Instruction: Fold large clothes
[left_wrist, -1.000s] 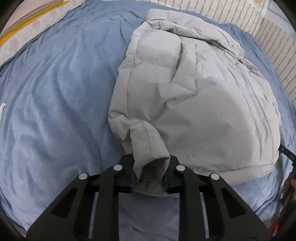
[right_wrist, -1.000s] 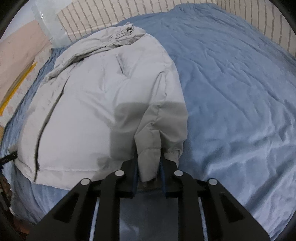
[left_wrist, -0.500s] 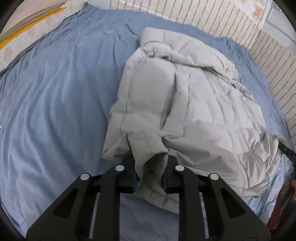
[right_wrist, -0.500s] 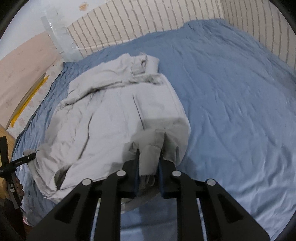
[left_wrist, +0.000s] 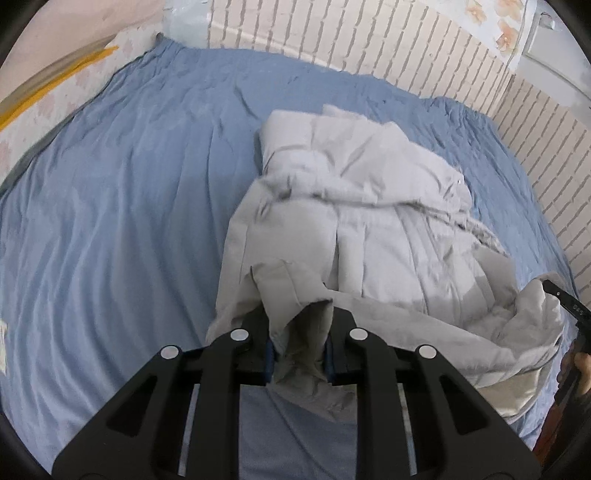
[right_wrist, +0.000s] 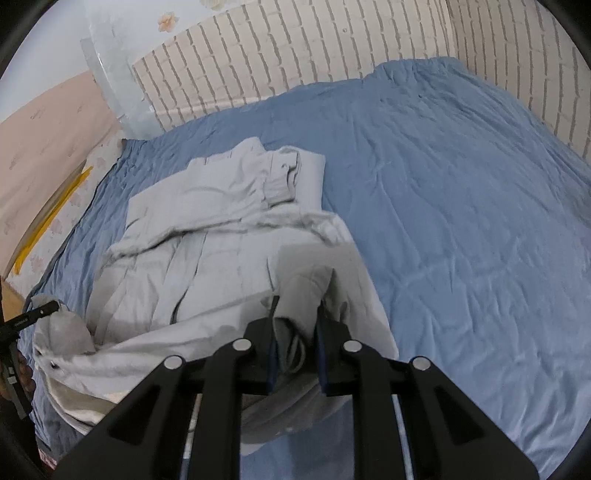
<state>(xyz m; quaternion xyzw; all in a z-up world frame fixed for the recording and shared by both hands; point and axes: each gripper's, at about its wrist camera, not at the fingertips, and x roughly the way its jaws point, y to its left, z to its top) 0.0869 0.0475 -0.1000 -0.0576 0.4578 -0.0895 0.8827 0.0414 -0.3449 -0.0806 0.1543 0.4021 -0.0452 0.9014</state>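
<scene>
Two grippers are clamped on the near hem of a pale grey padded jacket, which is lifted off a blue bedsheet.

The left gripper is nearly closed, a bunched hem corner being pinched between its blue pads; the right gripper is likewise narrowed on the opposite hem corner. The jacket's collar end is left lying on the sheet, towards the far edge of the bed by the white brick wall, while the near part is raised and sagging between the two holds.
</scene>
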